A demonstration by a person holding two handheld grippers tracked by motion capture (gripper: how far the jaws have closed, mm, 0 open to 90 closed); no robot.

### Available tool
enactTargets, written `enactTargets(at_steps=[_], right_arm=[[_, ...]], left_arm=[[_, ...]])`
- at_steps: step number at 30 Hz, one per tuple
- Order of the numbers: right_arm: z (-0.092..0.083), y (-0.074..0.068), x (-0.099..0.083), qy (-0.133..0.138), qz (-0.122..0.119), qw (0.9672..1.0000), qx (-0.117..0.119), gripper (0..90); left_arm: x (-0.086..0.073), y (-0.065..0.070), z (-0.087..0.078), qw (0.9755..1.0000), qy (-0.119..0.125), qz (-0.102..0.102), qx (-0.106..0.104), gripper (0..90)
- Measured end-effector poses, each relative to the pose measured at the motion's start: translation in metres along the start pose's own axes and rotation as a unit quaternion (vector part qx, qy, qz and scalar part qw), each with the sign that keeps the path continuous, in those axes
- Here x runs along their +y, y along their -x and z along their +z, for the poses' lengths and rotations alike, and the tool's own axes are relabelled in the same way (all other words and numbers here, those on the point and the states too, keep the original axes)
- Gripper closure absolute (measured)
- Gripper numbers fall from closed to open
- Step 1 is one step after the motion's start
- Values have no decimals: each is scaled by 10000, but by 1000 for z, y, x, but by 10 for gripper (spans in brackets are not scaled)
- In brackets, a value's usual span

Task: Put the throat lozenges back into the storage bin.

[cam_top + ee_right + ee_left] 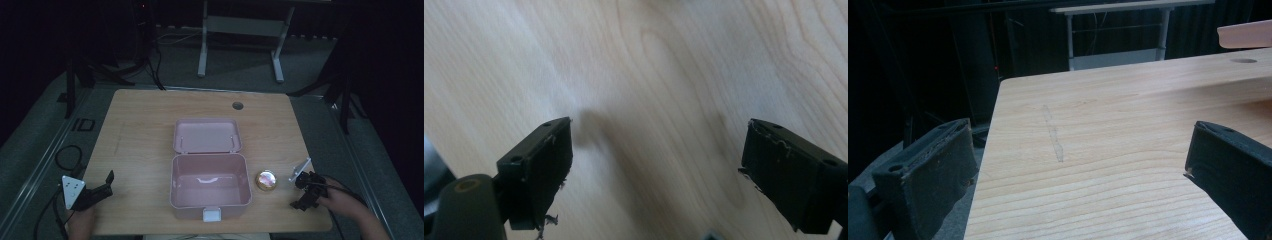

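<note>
A pink box [210, 186] stands open mid-table, its lid [207, 135] thrown back, a round gold case [266, 180] just beside its right wall; the right gripper [304, 192] hovers near the case, jaws apart, while the left gripper [102, 189], also spread, sits at the table's [140, 120] left edge
</note>
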State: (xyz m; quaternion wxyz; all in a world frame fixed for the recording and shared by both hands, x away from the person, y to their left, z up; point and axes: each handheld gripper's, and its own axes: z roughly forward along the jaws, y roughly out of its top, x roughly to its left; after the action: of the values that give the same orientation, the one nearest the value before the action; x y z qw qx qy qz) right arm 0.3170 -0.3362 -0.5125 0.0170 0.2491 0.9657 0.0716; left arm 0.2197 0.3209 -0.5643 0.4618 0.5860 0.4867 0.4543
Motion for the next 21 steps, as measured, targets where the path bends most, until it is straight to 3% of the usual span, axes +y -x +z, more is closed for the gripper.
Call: enactTargets(at_steps=[3, 7, 11, 21], right_arm=[[-4, -2, 5, -396, -104, 9992, 40, 126], [-6, -7, 12, -944, -225, 9952, 113, 133], [-9, -8, 17, -972, -162, 9949, 232, 134], [-5, -4, 35, -910, -100, 9955, 244, 131]], left_arm=[[0, 0, 0, 10000, 6, 0, 2, 3], [0, 0, 0, 10000, 5, -5, -1, 3], [0, 0, 0, 10000, 5, -16, -11, 3], [0, 0, 0, 10000, 13, -38, -13, 3]])
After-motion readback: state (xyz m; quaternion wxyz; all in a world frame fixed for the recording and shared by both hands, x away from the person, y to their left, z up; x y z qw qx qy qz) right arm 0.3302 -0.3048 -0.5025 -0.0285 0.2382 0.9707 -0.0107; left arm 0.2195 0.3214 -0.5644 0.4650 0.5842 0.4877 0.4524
